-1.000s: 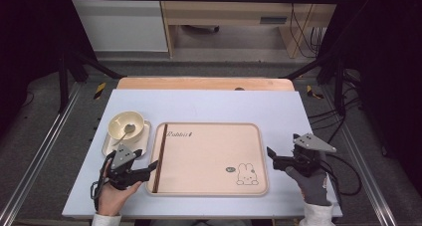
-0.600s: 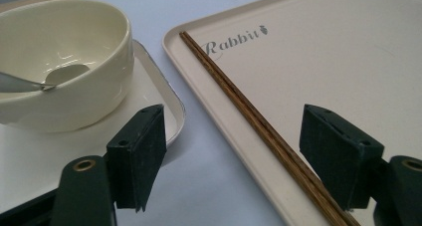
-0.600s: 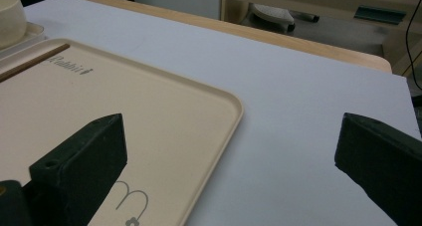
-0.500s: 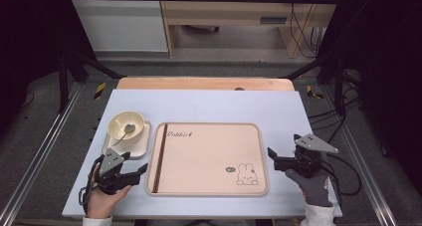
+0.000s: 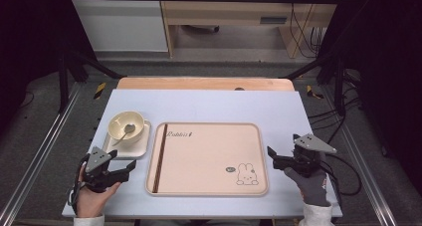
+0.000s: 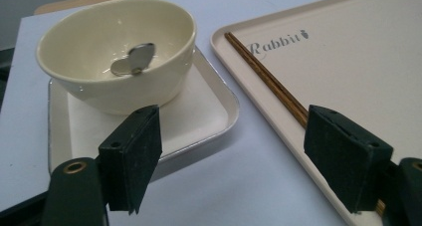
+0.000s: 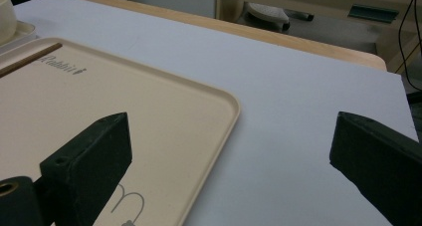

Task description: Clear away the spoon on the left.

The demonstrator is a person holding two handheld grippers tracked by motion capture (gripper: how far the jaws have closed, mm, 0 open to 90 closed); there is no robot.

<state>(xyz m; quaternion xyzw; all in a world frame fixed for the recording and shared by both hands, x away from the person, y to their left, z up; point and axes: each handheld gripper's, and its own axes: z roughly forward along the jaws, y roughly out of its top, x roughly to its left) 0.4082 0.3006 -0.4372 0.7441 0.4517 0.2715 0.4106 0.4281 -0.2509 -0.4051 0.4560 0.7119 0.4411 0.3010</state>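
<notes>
Left jaws: standing wide apart with nothing between them, having just been opening; the left gripper [image 5: 130, 167] is sitting in the lower left of the high view, held by a bare hand [image 5: 92, 198].
Right jaws: standing wide apart over bare worktop, gripping nothing; the right gripper [image 5: 270, 153] is sitting at the lower right of the high view, in a grey-gloved hand [image 5: 311, 183].
Square plate [image 6: 199, 121]: lying just ahead of the left jaws, at left of centre in the left gripper view (its near corner is reaching down toward the left-hand jaw).
Bowl [image 6: 119, 52]: cream, standing upright on the square plate, in the upper left of that view.
Spoon [image 6: 133, 60]: resting inside the bowl, its metal head showing above the near rim.
Chopsticks [image 6: 266, 79]: dark wood, lying along the left edge of the tray, running toward the right-hand jaw.
Tray [image 5: 209, 186]: beige, with a rabbit drawing, lying in the middle of the high view between the two grippers.
Worktop [image 5: 214, 104]: pale, carrying everything.
</notes>
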